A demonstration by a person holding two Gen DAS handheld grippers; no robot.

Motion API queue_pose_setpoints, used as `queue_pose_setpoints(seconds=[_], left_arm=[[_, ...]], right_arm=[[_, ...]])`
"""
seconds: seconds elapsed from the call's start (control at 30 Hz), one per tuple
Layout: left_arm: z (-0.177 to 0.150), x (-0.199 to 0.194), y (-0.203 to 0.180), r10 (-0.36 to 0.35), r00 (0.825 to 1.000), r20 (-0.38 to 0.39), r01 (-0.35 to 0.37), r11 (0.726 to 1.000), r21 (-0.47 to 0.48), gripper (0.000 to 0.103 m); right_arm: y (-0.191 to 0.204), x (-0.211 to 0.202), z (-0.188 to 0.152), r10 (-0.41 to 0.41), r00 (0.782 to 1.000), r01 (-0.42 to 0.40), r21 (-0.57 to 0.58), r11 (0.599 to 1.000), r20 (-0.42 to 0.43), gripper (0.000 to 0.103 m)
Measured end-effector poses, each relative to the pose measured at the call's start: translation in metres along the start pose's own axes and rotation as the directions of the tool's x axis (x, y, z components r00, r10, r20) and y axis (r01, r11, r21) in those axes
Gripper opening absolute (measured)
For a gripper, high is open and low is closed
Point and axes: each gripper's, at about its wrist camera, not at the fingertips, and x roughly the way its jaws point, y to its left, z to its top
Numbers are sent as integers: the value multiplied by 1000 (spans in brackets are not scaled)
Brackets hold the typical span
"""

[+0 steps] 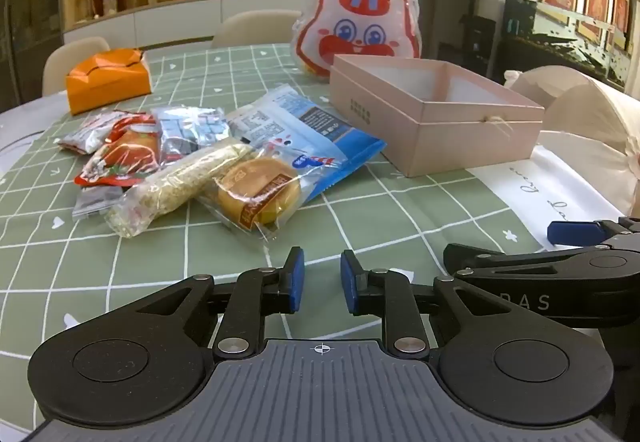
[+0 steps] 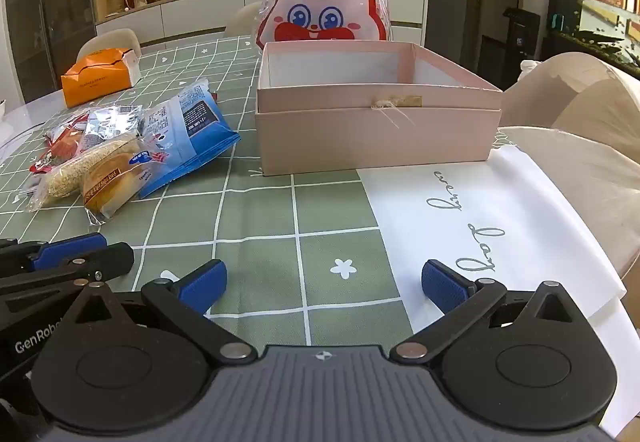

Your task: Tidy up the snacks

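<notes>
While the left gripper [image 1: 322,280] is held nearly closed on nothing above the gridded green cloth [image 1: 380,210], the right gripper [image 2: 324,282] is spread wide, likewise empty. The snacks [image 1: 208,162], crinkled glossy packets with a round cake and a grainy bar, are heaped at left. A matte pink cardboard box [image 2: 376,138], open-topped, is seen at far right.
</notes>
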Motion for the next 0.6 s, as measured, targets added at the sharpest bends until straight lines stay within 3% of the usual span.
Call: queue_pose_setpoints(seconds=[0.6], left_arm=[[1, 4, 5, 0, 1000, -2, 0, 1000, -1, 24]], right_arm=[[-1, 0, 0, -12, 1000, 12, 7, 1000, -1, 103]])
